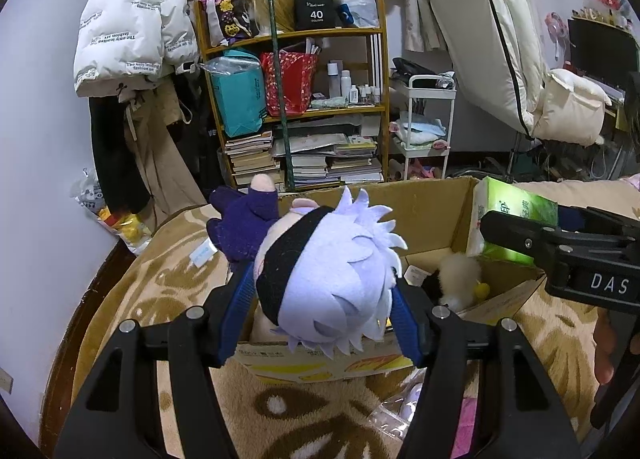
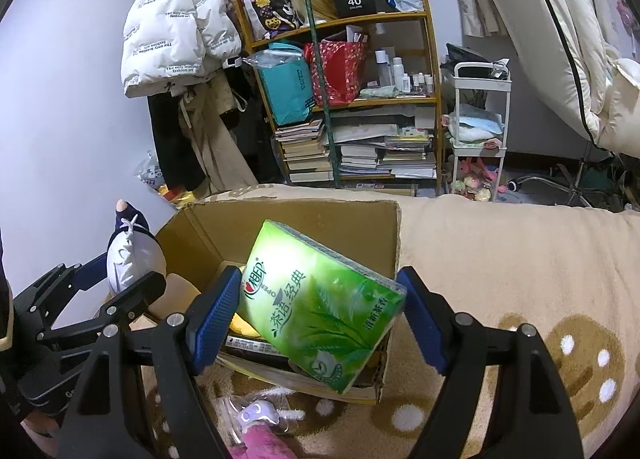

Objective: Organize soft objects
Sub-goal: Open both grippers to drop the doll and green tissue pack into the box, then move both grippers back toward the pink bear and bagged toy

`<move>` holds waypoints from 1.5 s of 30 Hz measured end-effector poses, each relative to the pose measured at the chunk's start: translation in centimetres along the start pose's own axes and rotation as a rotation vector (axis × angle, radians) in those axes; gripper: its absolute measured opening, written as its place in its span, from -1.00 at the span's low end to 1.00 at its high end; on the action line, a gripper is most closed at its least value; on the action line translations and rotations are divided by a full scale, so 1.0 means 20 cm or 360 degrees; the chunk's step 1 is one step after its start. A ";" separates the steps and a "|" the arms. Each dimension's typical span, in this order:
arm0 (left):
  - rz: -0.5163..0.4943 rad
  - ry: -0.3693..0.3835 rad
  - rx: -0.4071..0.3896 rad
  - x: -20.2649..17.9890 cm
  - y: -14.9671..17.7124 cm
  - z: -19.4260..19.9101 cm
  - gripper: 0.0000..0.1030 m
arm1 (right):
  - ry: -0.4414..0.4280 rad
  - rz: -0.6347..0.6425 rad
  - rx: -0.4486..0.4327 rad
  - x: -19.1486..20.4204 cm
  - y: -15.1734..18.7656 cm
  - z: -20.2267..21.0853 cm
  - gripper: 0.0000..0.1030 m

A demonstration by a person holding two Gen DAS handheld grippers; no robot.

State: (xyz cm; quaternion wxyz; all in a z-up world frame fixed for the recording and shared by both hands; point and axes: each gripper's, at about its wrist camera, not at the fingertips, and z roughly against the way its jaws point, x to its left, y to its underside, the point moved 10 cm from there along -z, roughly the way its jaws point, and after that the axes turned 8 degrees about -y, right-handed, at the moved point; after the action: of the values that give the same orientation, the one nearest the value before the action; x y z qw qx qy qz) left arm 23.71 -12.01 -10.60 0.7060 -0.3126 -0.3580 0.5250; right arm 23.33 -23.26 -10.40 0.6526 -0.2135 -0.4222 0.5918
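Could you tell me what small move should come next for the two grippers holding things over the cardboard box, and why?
Probably open the left gripper a little further to drop the plush doll. The doll hangs head-first over the open cardboard box, so it should fall inside. The right gripper holds the green tissue pack over the same box and could release next.

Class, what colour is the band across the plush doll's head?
Black, across the pale lilac hair of the plush doll; clearest in the left wrist view.
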 end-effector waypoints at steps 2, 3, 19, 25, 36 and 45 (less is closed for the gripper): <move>-0.0010 0.0000 0.0006 0.00 0.01 0.00 0.23 | -0.0007 0.0003 0.0013 0.00 0.00 0.00 0.62; -0.0012 -0.0001 0.0009 0.00 0.01 0.00 0.23 | -0.0007 0.0004 0.0017 0.00 0.00 -0.01 0.62; -0.0048 -0.0092 0.0025 0.03 0.04 0.00 0.71 | -0.0012 -0.0015 0.0057 0.00 0.03 -0.03 0.79; -0.0001 -0.0070 -0.0009 0.08 0.03 0.06 0.88 | 0.0006 -0.0010 0.0036 0.00 0.03 0.02 0.93; 0.0012 -0.0148 0.0034 0.17 0.09 0.20 0.91 | 0.0064 0.0012 0.0077 0.00 0.11 0.17 0.93; -0.0038 -0.0194 0.0107 0.20 0.17 0.35 0.91 | 0.0033 0.0098 0.0103 0.10 0.18 0.32 0.93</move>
State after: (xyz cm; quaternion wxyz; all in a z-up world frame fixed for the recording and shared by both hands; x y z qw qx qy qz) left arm 16.96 -6.79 -8.78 0.6992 -0.2519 -0.3861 0.5464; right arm 15.99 -22.04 -9.18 0.6450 -0.2115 -0.3893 0.6226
